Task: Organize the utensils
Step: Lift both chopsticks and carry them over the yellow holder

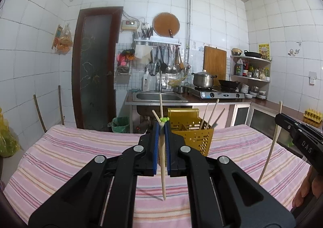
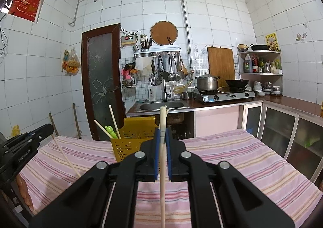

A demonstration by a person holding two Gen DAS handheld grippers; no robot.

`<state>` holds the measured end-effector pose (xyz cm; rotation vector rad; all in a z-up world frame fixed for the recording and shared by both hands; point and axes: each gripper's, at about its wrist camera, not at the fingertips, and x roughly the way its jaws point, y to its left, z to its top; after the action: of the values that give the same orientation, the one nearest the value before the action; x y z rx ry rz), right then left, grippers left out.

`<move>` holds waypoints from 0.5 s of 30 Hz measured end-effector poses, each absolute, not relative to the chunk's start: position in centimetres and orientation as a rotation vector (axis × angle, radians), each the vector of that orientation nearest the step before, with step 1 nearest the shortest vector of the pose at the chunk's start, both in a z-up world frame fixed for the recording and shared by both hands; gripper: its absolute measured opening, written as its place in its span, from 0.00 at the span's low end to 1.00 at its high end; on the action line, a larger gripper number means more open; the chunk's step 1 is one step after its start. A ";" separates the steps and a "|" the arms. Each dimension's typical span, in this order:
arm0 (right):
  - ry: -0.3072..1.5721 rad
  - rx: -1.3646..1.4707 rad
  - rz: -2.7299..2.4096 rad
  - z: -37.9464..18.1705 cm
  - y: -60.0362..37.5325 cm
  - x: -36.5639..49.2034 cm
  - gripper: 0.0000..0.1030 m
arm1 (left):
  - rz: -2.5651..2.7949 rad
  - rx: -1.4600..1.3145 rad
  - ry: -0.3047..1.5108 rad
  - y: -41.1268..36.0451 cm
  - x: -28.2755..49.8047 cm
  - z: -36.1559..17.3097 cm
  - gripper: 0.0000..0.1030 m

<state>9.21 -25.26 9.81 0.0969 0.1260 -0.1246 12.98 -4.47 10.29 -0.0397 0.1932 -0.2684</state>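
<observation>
A yellow perforated utensil basket (image 1: 191,133) stands on the striped tablecloth with several chopsticks (image 1: 212,114) in it; it also shows in the right wrist view (image 2: 129,143). My left gripper (image 1: 161,127) is shut on a pair of training chopsticks (image 1: 162,167) joined by a green clip (image 1: 164,120), held above the cloth just before the basket. My right gripper (image 2: 162,133) is shut on pale chopsticks (image 2: 162,187), held upright to the right of the basket. Each gripper shows at the edge of the other's view, the right one (image 1: 298,135) and the left one (image 2: 24,145).
The table with its pink striped cloth (image 1: 80,157) fills the foreground. Behind it are a steel sink (image 1: 159,96), a gas stove with a pot (image 1: 203,80) and wok, hanging ladles, a brown door (image 1: 94,66) and glass-door cabinets (image 2: 282,131) on the right.
</observation>
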 end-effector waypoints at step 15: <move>0.095 0.054 -0.134 12.0 -24.8 12.1 0.06 | -0.310 -0.033 0.140 -5.9 15.9 13.6 0.04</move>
<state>12.12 -24.78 11.99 0.0538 0.0953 -0.1341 15.94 -5.92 13.61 -0.0332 0.1401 -0.3105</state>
